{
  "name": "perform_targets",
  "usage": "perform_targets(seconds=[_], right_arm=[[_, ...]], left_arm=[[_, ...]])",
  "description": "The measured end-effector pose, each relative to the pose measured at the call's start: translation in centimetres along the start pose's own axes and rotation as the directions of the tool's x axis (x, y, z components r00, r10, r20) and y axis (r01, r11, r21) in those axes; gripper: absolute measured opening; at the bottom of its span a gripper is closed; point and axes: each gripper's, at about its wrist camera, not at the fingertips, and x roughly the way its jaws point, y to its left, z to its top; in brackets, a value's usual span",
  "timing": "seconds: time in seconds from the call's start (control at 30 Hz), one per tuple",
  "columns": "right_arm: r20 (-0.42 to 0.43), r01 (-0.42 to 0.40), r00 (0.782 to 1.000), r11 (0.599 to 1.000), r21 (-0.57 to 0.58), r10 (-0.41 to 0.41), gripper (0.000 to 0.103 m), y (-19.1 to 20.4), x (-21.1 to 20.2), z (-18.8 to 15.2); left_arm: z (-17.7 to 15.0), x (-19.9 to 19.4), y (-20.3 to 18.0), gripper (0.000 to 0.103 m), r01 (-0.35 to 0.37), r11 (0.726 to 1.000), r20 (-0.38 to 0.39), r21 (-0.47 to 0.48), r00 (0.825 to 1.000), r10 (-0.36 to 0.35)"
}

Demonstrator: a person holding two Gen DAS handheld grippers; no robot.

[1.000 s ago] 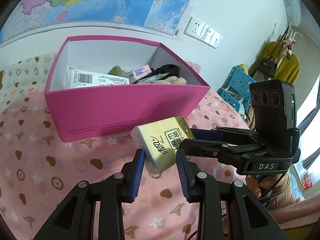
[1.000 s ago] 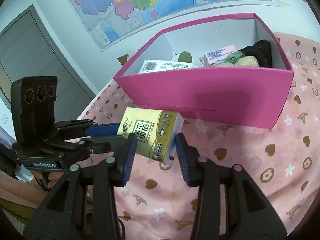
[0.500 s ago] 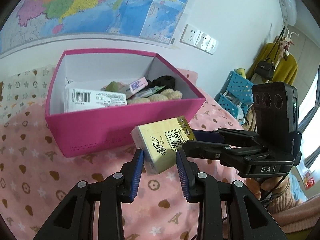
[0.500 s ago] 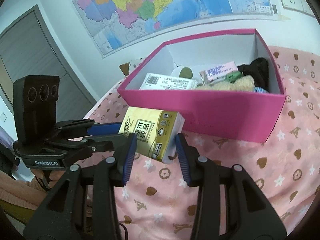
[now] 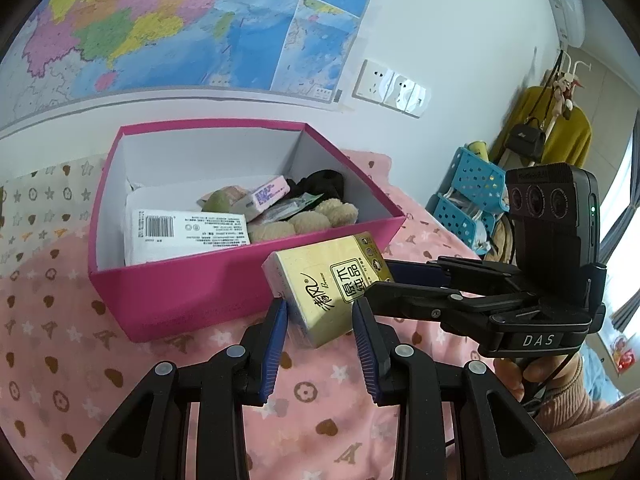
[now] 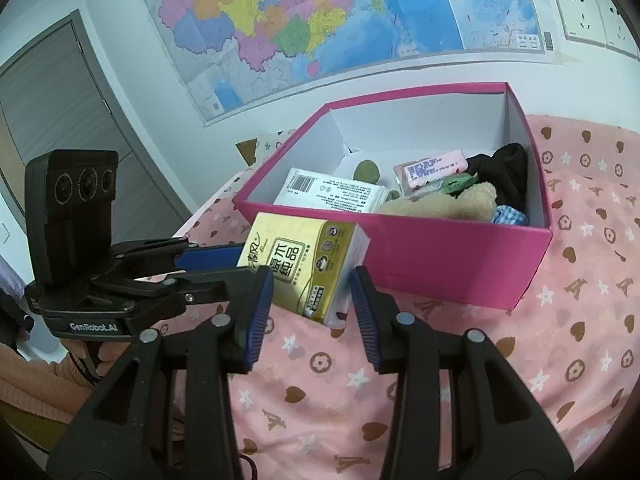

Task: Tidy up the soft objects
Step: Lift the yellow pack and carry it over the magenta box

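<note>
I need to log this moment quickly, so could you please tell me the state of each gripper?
Left gripper: shut on the yellow tissue pack.
Right gripper: shut on the same tissue pack.

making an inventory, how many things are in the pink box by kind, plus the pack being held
tissue packs: 3 (white pack and pink pack in the pink box, yellow pack held)
plush toys: 1
dark garments: 1
green round things: 1
total: 6

— What is under it all?
— A soft pink blanket [image 5: 72,360] with brown hearts and white stars.
— What sits on it?
— A big pink cardboard box [image 5: 192,296], middle of the frame.
</note>
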Motion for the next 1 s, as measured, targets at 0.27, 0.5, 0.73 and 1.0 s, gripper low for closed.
perform_targets(seconds=[0.27,0.5,0.73,1.0], right_arm=[[0.011,0.003,1.0,1.0,-0.009,-0.003,0.044,0.0,-0.3,0.2],[0.022,0.009,1.0,1.0,-0.019,-0.009,0.044,-0.1,-0.4,0.7],[0.029,0.016,0.999,0.999,-0.032,-0.015,0.043,-0.2,-0.3,1.3],[0.037,0.018,0.999,0.999,-0.039,-0.017,0.044,-0.4,-0.1,2.2]], left_arm=[[0.5,0.1,0.0,0.033,-0.002,1.0,0.01,0.008,1.0,0.002],[1.0,0.2,0.0,0.033,-0.003,1.0,0.019,0.011,1.0,0.003],[1.5,0.3,0.2,0.033,0.007,1.0,0.024,0.002,1.0,-0.007],[2.2,0.5,0.4,0.033,0.003,1.0,0.031,0.001,0.999,-0.003]])
